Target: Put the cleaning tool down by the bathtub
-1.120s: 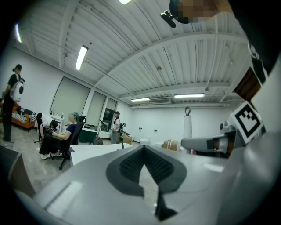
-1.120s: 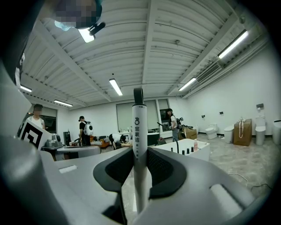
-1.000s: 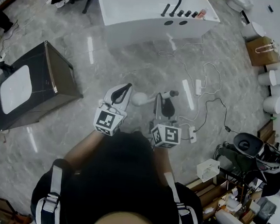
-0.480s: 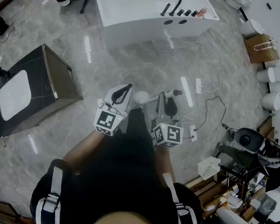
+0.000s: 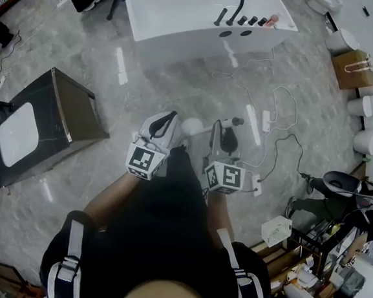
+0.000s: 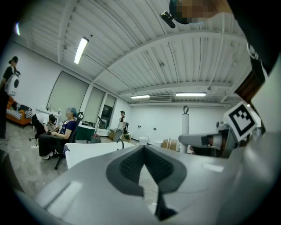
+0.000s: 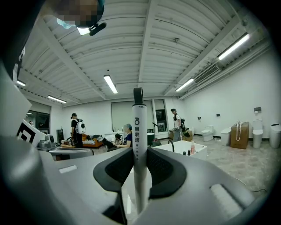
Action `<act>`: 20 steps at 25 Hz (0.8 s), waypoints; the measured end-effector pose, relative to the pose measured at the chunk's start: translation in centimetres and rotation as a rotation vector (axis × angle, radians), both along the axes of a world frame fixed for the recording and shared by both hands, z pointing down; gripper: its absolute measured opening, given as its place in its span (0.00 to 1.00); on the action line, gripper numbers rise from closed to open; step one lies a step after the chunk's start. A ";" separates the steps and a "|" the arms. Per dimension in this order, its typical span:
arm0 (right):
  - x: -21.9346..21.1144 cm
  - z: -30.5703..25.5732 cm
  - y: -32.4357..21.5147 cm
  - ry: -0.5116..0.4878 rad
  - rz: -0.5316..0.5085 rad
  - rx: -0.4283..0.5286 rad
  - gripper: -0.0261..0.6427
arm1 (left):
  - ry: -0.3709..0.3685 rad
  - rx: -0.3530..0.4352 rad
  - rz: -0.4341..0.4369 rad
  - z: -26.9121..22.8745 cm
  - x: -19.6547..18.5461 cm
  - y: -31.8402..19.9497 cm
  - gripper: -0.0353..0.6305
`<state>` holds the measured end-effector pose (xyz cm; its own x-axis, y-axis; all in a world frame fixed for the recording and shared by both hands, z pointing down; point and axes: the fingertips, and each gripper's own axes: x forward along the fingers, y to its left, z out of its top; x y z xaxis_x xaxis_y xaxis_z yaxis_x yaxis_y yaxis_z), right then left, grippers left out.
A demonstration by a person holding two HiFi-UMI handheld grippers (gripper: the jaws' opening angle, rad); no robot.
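Right tool point(image 5: 221, 132) is gripping the brush point(image 5: 205, 125), well apart from the bathtub point(image 5: 185, 12).
In the right gripper view the white brush handle is standing upright, with both pads pressing on it. At mid-frame in the head view the brush is hanging crosswise above the floor point(image 5: 148, 70), its round head pointing toward the left tool point(image 5: 163, 125), whose jaws are sitting together, holding nothing. The bathtub is lying along the frame's top.

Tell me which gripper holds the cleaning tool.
The right gripper: its fingers clamp the white cleaning tool. The left gripper is shut on nothing.
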<state>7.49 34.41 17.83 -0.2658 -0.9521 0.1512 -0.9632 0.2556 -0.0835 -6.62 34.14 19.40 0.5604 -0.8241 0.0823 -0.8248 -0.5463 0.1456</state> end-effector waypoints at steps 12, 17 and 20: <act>6.2 1.9 -9.8 -0.011 -0.069 -0.025 0.19 | -0.015 -0.012 -0.046 0.6 7.5 -9.3 0.07; 8.9 2.5 -13.0 -0.042 -0.070 -0.023 0.19 | -0.012 -0.020 -0.060 1.0 10.0 -12.3 0.07; 10.3 2.6 -14.4 -0.042 -0.079 -0.016 0.19 | -0.014 -0.015 -0.075 1.1 11.3 -13.5 0.07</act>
